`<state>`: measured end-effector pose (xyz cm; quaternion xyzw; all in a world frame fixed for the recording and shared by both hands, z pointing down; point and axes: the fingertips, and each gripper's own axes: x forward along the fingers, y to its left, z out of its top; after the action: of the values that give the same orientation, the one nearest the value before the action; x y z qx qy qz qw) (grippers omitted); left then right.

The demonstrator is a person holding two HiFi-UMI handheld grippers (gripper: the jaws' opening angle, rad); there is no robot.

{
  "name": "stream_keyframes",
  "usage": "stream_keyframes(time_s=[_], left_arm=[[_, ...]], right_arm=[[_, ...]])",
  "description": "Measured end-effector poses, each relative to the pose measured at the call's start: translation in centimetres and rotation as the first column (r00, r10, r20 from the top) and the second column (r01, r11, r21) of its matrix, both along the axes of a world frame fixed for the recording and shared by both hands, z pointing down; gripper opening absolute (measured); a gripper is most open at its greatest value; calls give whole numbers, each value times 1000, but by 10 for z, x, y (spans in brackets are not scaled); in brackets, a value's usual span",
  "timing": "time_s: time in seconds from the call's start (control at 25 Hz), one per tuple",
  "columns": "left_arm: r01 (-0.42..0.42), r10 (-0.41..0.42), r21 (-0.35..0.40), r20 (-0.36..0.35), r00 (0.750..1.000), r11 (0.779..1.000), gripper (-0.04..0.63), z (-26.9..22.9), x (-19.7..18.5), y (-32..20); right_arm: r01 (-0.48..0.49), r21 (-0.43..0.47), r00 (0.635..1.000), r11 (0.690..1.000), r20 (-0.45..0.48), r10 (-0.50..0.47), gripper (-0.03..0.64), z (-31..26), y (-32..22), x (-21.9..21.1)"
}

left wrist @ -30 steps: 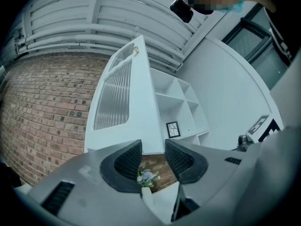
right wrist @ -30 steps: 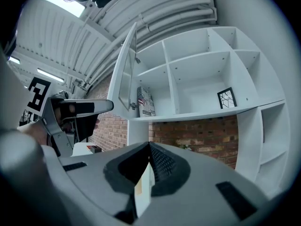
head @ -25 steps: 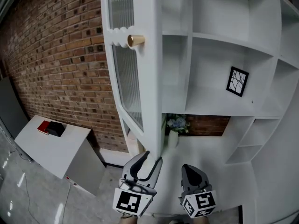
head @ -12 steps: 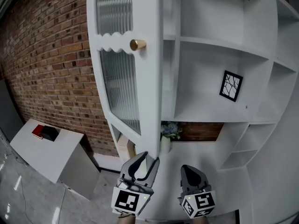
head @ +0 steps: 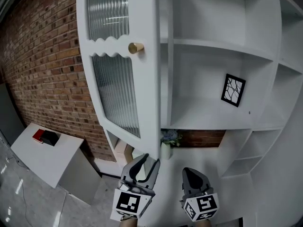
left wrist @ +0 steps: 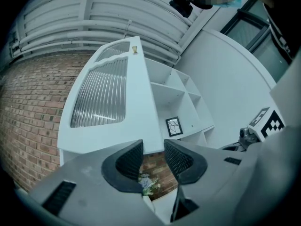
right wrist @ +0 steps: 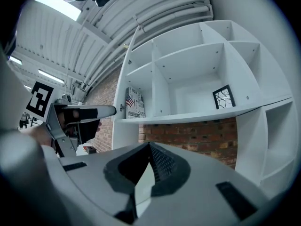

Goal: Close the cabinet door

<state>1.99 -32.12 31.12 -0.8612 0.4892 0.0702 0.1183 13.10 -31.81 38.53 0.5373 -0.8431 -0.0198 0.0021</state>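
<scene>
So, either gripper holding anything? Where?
Nothing held. left gripper has just been closing but stands open, door edge beyond its tips, ungripped; right gripper shut, empty.

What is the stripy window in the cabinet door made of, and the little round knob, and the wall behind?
The window looks like ribbed glass: see-through, shiny, with thin upright ridges. The knob seems to be brushed brass or gold-coloured metal. The wall is rough reddish brick with pale mortar lines.

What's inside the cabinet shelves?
A black-framed picture stands in one compartment; the right gripper view shows a flag print in another. In the head view the half-open door covers the left compartments.
</scene>
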Motion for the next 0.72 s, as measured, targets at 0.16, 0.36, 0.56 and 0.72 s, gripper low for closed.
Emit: stream_keyframes(time_s=[0.16, 0.36, 0.56, 0.72], left_arm=[[9, -9, -6, -7, 1000, 1000, 141, 0, 6, -10], [14, -14, -16, -23, 1000, 1000, 137, 0, 12, -24], [18, -19, -9, -27, 999, 1000, 129, 1, 16, -39], [24, -25, -9, -41, 999, 1000, 122, 1, 18, -48]], right_arm=[[14, 4, 1000, 1000, 5, -14, 2, -1, -9, 7], [34, 9, 999, 999, 7, -34, 2, -3, -18, 13], [46, 11, 999, 999, 9, -46, 2, -3, -25, 23], [53, 1, 999, 999, 9, -53, 2, 1, -32, 32]])
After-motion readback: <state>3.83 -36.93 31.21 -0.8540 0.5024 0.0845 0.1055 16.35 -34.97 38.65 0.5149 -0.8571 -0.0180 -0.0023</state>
